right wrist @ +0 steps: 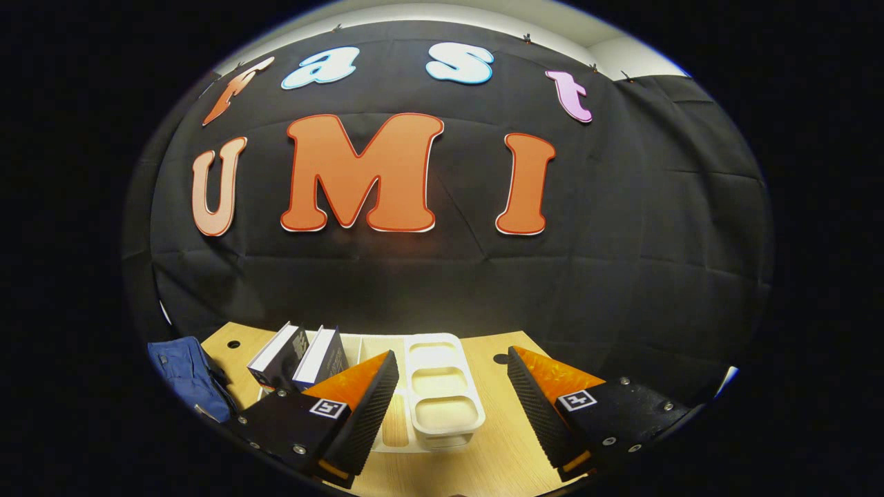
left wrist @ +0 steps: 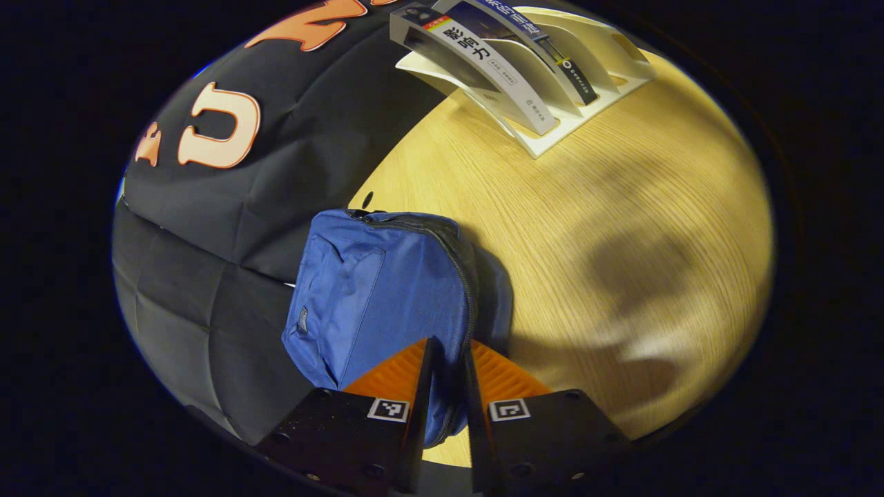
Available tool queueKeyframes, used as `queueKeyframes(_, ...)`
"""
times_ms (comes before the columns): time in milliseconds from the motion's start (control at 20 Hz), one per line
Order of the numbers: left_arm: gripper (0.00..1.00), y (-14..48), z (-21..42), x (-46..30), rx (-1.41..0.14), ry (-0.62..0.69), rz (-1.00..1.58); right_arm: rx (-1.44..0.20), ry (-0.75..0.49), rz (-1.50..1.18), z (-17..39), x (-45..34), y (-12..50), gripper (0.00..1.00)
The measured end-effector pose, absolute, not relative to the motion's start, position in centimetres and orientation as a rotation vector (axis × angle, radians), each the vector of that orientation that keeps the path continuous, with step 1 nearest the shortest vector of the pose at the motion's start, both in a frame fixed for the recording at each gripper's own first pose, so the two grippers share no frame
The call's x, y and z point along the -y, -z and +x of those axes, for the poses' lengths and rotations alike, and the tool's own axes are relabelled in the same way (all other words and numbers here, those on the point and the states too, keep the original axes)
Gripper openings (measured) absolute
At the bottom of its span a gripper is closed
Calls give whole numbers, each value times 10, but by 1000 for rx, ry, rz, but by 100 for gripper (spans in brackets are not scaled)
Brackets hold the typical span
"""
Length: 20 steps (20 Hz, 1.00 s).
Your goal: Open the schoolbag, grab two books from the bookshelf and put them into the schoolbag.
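Observation:
The blue schoolbag [left wrist: 373, 290] stands at the table's edge against the black wall, its zipper running down toward my left gripper [left wrist: 450, 355]. That gripper is nearly closed, with the bag's top edge by the zipper pinched between its fingers. Two books [left wrist: 483, 62] lean in the slots of the white bookshelf rack [left wrist: 587, 110] farther along the table. In the right gripper view, my right gripper [right wrist: 452, 355] hangs open just in front of the white rack [right wrist: 442, 386], nothing between its fingers. The two books [right wrist: 280, 355] stand to its left, and the schoolbag [right wrist: 186, 376] lies at the far left.
The wooden table [left wrist: 621, 241] stretches between bag and rack, with shadows across it. The black cloth wall runs close behind the bag and behind the rack. Small round holes [right wrist: 501, 359] sit in the tabletop near the wall.

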<state>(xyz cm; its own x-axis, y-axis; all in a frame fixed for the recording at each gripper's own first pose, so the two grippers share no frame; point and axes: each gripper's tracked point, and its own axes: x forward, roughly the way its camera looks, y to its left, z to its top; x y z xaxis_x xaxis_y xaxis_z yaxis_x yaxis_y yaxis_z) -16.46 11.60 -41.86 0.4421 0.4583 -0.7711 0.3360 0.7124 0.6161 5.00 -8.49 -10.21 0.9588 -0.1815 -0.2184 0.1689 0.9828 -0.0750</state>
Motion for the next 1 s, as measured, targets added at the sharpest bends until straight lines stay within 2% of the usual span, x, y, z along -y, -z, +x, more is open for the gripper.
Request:
queueKeyframes(50, 23, 419, -162, -117, -1149, -81, 814, -227, 172, -52, 51, 82, 102, 95)
queueKeyframes(100, 13, 415, -162, -117, -1150, -77, 803, -230, 167, -50, 51, 80, 102, 95)
queueKeyframes(300, 6, 395, -155, -121, -1147, -68, 708, -227, 141, -55, 53, 67, 101, 95)
queueKeyframes(600, 4, 337, -131, -127, -1099, -34, 560, -266, 55, -51, 60, 32, 108, 95)
queueKeyframes(800, 4, 294, -111, -138, -1058, 24, 492, -364, -37, -42, 67, -8, 123, 95)
queueKeyframes(1000, 4, 252, -86, -165, -1020, 26, 404, -446, -112, -33, 74, -44, 135, 95)
